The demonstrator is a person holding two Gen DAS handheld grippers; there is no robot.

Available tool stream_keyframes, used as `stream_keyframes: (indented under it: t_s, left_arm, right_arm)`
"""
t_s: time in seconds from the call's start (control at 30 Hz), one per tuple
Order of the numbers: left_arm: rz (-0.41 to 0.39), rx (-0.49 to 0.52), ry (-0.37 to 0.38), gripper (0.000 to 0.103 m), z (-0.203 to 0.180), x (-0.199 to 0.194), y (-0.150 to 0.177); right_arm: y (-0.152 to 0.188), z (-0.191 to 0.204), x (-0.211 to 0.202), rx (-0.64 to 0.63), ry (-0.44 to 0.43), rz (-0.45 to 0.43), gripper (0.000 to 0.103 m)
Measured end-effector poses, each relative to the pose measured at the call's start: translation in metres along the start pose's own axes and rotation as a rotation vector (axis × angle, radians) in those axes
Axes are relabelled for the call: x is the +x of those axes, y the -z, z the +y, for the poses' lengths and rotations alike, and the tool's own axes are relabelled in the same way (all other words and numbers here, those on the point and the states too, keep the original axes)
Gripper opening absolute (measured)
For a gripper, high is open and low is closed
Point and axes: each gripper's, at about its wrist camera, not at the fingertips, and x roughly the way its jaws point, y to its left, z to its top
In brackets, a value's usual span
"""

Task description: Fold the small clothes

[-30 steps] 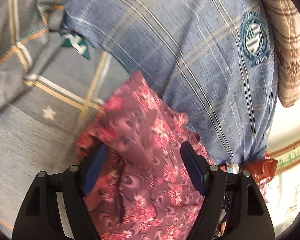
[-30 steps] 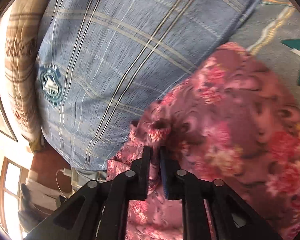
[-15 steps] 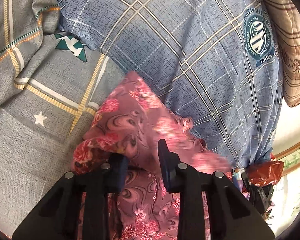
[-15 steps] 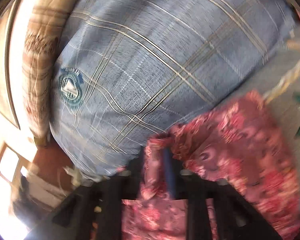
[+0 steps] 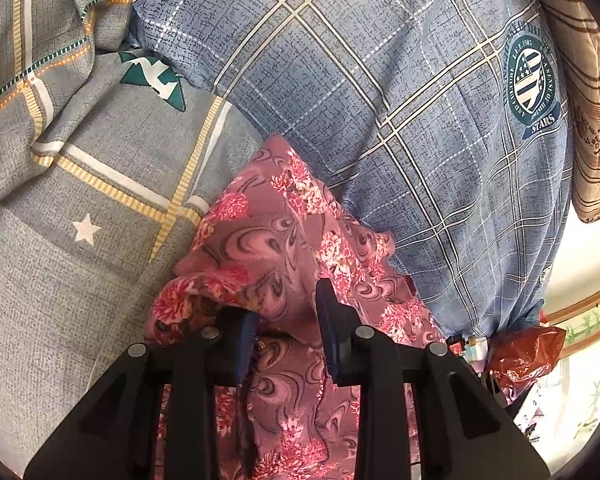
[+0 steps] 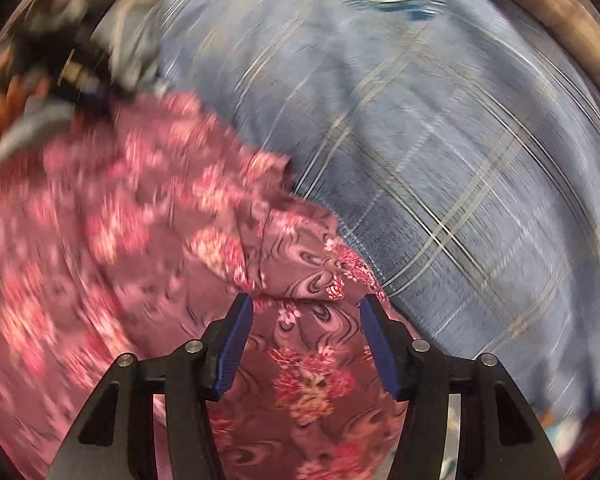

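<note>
A small pink floral garment (image 5: 276, 240) lies bunched on the grey patterned bedsheet (image 5: 60, 260), against a blue plaid pillow (image 5: 400, 100). My left gripper (image 5: 286, 320) has its jaws partly closed around a fold of the garment, with a gap left between the pads. In the blurred right wrist view the same garment (image 6: 140, 240) spreads to the left, and my right gripper (image 6: 306, 320) is open just above it, holding nothing.
A brown striped pillow (image 5: 580, 100) lies beyond the blue one. A red plastic bag (image 5: 524, 352) and small items sit at the bed's right edge. The blue pillow (image 6: 440, 160) fills the right of the right wrist view.
My left gripper closed from wide open onto a fold of the garment. My right gripper, shut on the garment before, has opened, let go and swung round.
</note>
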Motion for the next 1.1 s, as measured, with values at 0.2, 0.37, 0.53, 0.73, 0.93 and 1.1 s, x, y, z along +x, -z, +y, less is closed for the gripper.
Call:
stream_keyframes:
  t_s: [0.2,0.37,0.53,0.73,0.93,1.1]
  left_arm:
    - [0.014,-0.002,-0.016,0.026,0.000,0.006,0.000]
    - [0.016,-0.016,-0.009,0.026,0.002,0.008,-0.003]
    - [0.015,-0.026,0.006,0.026,0.003,0.005,-0.003]
    - [0.015,-0.028,0.004,0.027,0.004,0.003,-0.002]
    - [0.015,-0.023,0.014,0.027,0.001,0.002,-0.002]
    - [0.015,-0.022,0.017,0.027,0.001,0.006,-0.003]
  right_arm:
    - [-0.009,0.023,0.022,-0.278,0.085,0.002,0.059]
    - [-0.018,0.044,0.042,-0.474,0.104,0.004,0.029]
    - [-0.035,0.004,0.034,-0.137,-0.089,0.031,0.000]
    - [-0.019,-0.085,0.009,0.504,-0.306,-0.015,0.006]
    - [0.015,-0.093,0.033,0.754,-0.441,0.039,0.038]
    - [0.026,-0.097,0.070,1.031,-0.558,0.017,0.035]
